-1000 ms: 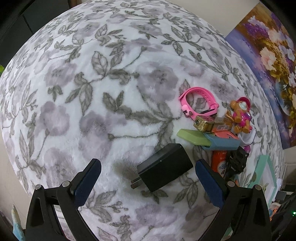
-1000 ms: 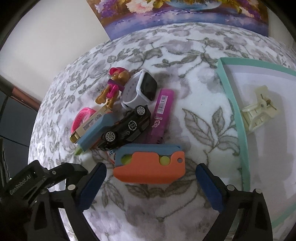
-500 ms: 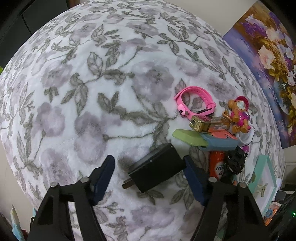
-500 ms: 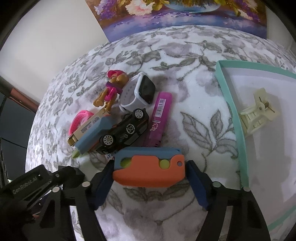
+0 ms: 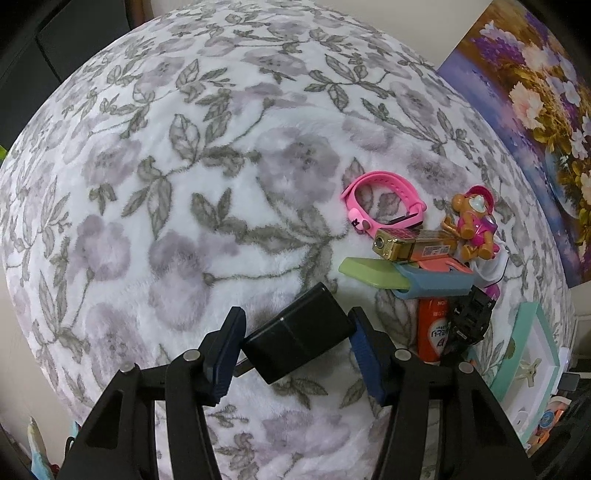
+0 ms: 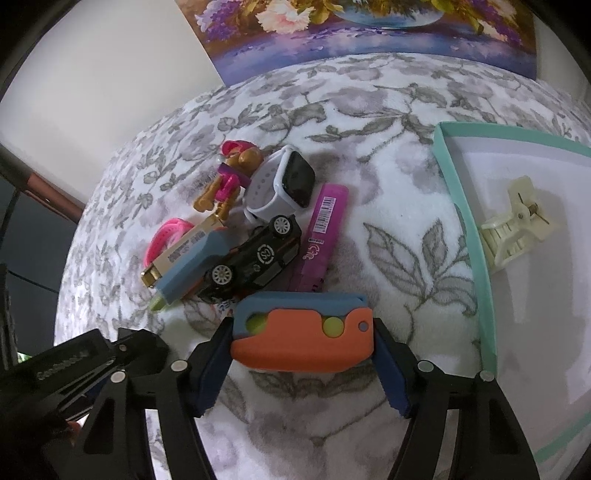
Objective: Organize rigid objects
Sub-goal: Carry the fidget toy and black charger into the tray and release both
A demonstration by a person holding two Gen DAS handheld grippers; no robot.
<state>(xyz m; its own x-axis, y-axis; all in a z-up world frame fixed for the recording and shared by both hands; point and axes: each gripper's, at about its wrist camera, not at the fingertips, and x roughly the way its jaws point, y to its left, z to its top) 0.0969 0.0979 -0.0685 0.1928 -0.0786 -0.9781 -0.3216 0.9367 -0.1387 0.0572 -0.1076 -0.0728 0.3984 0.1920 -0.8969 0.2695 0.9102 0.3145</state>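
My left gripper [image 5: 295, 350] is shut on a black plug adapter [image 5: 297, 338] that rests on the floral blanket. My right gripper [image 6: 301, 363] is shut on an orange and blue block toy [image 6: 301, 330]. Behind it lies a pile: a black toy car [image 6: 255, 254], a purple tube [image 6: 321, 232], a white smartwatch [image 6: 284, 188], a bear figure [image 6: 229, 177], a pink band [image 5: 384, 201] and a gold lighter [image 5: 406, 243]. A mint-rimmed tray [image 6: 465, 221] at the right holds a cream hair claw [image 6: 513, 225].
A flower painting [image 6: 369, 29] leans on the wall behind the blanket. My left gripper's body [image 6: 66, 373] shows at the lower left of the right wrist view. The blanket's edge drops off near both grippers.
Both grippers have closed from wide open. The left jaws now press on the black adapter and the right jaws press on the orange and blue block.
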